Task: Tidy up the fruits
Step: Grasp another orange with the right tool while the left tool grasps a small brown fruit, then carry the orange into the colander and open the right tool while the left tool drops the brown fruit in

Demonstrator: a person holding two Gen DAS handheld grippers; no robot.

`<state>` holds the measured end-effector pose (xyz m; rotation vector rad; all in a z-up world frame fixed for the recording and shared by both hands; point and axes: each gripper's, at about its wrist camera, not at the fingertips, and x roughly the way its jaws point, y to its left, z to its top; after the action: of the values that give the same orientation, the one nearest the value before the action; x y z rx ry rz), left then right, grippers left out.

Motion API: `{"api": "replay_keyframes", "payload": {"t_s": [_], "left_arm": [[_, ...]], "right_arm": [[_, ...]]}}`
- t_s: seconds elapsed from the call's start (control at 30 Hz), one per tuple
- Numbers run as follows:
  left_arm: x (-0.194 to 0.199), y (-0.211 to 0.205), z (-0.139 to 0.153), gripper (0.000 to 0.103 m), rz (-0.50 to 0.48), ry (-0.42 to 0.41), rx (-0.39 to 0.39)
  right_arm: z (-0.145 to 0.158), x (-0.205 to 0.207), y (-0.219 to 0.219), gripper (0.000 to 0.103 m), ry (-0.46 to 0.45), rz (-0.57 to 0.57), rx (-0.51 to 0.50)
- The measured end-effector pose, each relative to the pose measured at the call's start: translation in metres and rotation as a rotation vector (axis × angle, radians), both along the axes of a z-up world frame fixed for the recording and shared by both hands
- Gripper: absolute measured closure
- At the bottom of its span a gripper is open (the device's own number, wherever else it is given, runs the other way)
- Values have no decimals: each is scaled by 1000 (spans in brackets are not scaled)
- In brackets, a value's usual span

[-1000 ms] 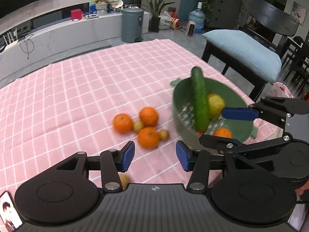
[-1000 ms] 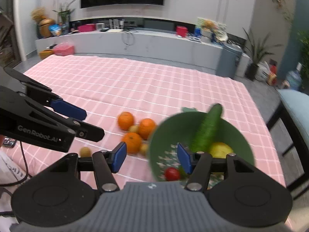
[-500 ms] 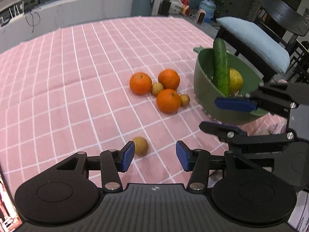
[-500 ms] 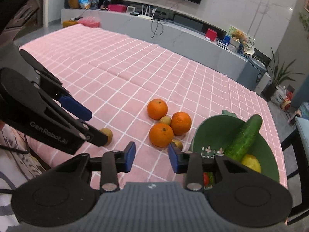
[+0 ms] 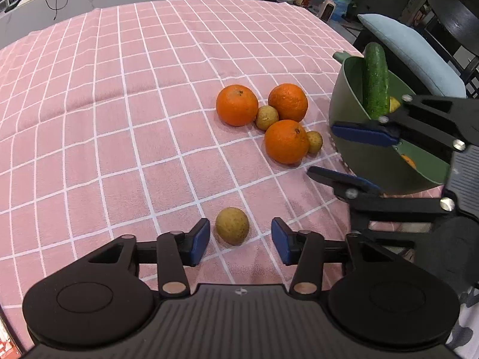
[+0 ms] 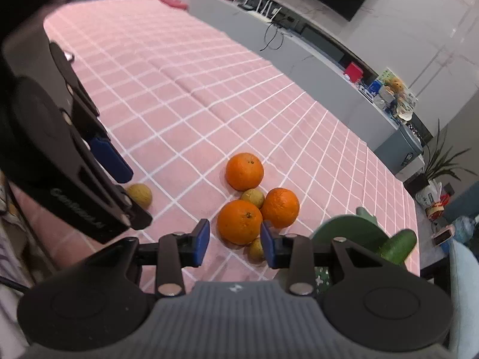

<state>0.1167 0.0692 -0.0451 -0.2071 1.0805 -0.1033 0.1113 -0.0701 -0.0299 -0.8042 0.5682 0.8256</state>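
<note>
Beside the green bowl [image 5: 347, 95] holding a cucumber [image 5: 375, 80], three oranges [image 5: 286, 141] and small fruits remain loose; the left gripper [image 5: 239, 240] is closing around one lone small fruit [image 5: 232, 226], not yet pinched; the right gripper [image 6: 235, 243] is spread, empty.

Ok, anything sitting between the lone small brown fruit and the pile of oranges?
No. In the left wrist view, only bare pink checked tablecloth lies between the lone brown fruit and the oranges.

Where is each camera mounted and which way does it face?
Left wrist view: on the left gripper, angled down at the pink checked tablecloth; its jaws are closing around a lone small tan round fruit, pads not touching; the right gripper shows beside the green plastic bowl.
Right wrist view: on the right gripper, angled down over three oranges; the left gripper shows.
Shared: oranges, tan fruit, bowl, dark green cucumber.
</note>
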Motion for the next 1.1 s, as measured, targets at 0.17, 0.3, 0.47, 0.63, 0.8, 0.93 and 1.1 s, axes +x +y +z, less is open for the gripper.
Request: {"api": "replay_keyframes", "payload": {"t_s": [0.17,0.3,0.47,0.63,0.8,0.93,1.1], "left_arm": [[5,2,-6,68,6,26,-2],[7,6,-6,74,13,15,-24],[6,8,-6,75,14,6,-33],[4,7,-5,75,20,1,-37],[2,9,-4,75,52,4,-46],[-3,15,5,75,100,-13,-72],[-10,15,27,75,129,-64,-68]], "right_arm": [[-15,10,12,70,-32,19,-68],[-26,14,21,70,-64,42,-112],[-36,19,28,65,-71,46,-138],[-38,22,29,64,-71,27,-131],[-31,22,27,65,-47,14,-106],[-15,21,22,65,-11,5,-60],[14,23,10,65,48,-24,32]]}}
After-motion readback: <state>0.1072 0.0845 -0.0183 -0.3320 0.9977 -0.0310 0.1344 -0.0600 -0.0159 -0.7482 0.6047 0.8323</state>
